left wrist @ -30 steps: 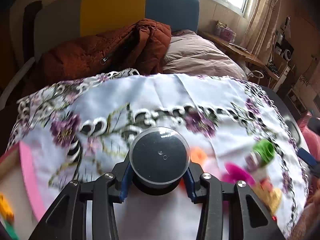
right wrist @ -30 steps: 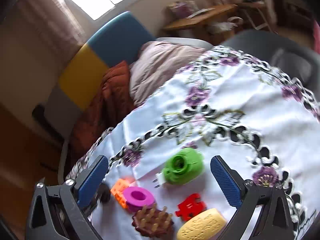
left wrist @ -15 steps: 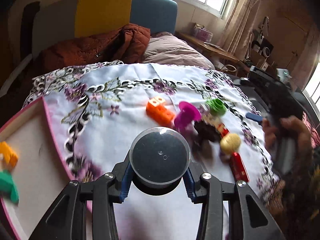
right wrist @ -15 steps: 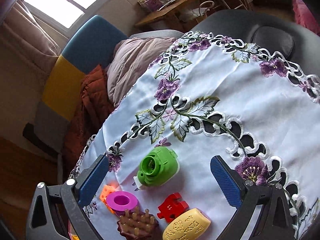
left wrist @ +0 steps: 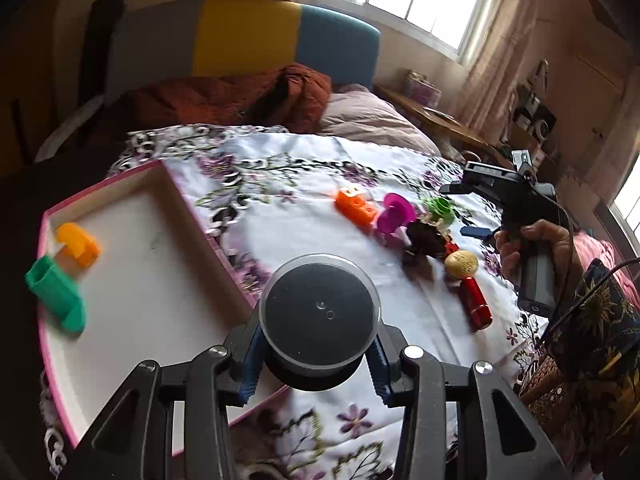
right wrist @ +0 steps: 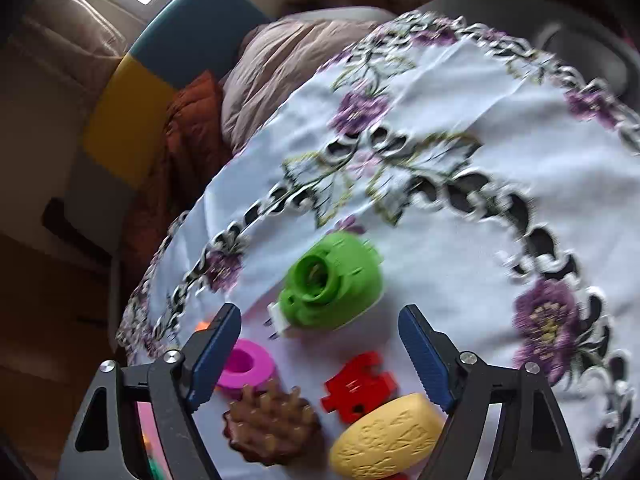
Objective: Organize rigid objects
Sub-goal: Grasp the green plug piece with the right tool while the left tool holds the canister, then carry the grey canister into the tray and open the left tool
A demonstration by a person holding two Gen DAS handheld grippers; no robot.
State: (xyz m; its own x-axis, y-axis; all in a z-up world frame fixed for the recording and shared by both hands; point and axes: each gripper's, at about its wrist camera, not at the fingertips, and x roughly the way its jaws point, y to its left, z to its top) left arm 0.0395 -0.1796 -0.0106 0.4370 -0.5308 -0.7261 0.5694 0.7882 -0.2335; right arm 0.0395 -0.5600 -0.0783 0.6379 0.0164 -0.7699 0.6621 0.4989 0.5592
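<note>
Round black container point(left wrist: 319, 314) with clear lid is pinched in my left gripper point(left wrist: 316, 364), above the near right edge of the pink-rimmed tray point(left wrist: 192, 216). Released here, it could catch the rim and roll off. My right gripper point(right wrist: 320, 356) hangs spread over the green dispenser point(right wrist: 332, 280), empty.

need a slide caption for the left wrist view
Left hand-held gripper carries a black round container beside the pink-rimmed tray, toys scattered on the floral tablecloth.
</note>
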